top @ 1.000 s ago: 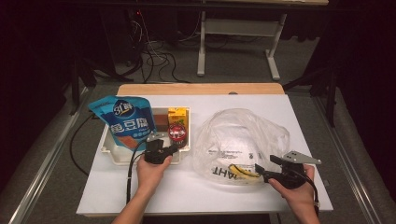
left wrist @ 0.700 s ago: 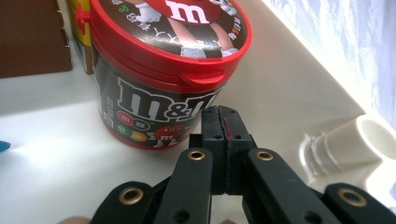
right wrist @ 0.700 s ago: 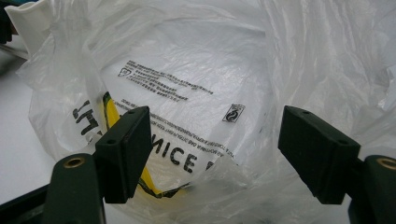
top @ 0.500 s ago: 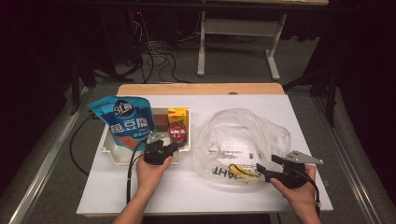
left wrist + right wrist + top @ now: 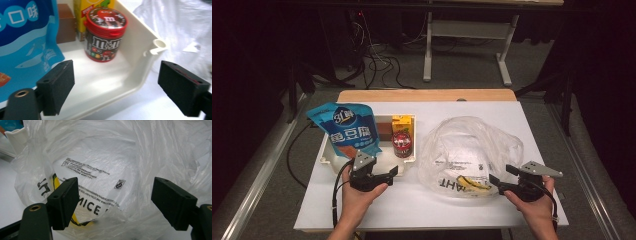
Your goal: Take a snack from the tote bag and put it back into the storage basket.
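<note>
"Can you read anything from where you stand?"

"The red-lidded jar (image 5: 105, 35) straight ahead of the left tool (image 5: 122, 90) says 'm&m's' in white on its brown side, and a small 'm' sits on a figure on its lid."

"And the blue pouch (image 5: 25, 37)?"

"Big white Chinese characters; just left of that tool I make out '口味'. Seen from above, a round logo sits over them, too small to read."

"The plastic bag (image 5: 105, 170)?"

"Between the right tool's (image 5: 120, 202) jaws, black capitals 'MICE', fine print above them that's unreadable, and a small square mark."
</note>
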Demonstrator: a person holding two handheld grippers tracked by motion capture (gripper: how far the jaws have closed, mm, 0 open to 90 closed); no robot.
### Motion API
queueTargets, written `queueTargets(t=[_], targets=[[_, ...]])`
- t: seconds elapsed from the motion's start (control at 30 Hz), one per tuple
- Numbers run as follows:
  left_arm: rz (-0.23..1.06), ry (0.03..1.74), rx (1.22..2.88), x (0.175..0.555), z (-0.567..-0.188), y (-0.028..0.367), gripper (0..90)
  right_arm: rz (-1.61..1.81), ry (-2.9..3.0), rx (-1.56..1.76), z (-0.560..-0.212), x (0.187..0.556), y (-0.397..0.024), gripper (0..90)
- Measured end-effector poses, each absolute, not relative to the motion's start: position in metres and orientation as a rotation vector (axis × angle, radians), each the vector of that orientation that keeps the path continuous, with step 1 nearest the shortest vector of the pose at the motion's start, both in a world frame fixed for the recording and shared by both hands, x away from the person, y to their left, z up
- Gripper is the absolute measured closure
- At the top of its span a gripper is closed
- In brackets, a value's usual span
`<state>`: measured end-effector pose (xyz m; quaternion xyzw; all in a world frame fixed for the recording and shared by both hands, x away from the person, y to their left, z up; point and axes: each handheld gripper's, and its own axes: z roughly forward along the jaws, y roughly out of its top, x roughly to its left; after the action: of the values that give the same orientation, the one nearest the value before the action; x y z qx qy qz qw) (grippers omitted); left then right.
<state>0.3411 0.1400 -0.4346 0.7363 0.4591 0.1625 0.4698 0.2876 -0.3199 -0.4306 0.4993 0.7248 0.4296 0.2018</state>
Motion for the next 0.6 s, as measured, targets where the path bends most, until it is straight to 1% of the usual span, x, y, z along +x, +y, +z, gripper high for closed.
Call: queueTargets(t=[0.03,0.1,0.2,0.27,0.33,0.4,0.6], targets=[[0.397,1.125,1.793,0.341,-0.434,0.143,5.7,1.204,2.024,1.398,-0.430,0.287,-0.320,21.7],[0.378,1.116,1.772,0.339,-0.433,0.150,2.7,1.216,2.014,1.376,-0.431,0.286,-0.321,24.9],[0.395,1.081,1.758,0.330,-0.432,0.159,0.1,1.218,2.002,1.376,-0.432,0.286,-0.324,22.8],[0.415,1.068,1.753,0.325,-0.432,0.165,0.1,1.227,1.992,1.374,-0.432,0.286,-0.327,21.4],[0.422,1.058,1.734,0.320,-0.432,0.174,0.1,1.226,1.988,1.391,-0.431,0.285,-0.330,18.0],[0.408,1.055,1.701,0.317,-0.432,0.185,0.2,1.230,1.986,1.396,-0.429,0.284,-0.332,15.6],[0.457,1.103,1.717,0.309,-0.437,0.208,2.1,1.221,1.998,1.380,-0.428,0.274,-0.340,12.8]])
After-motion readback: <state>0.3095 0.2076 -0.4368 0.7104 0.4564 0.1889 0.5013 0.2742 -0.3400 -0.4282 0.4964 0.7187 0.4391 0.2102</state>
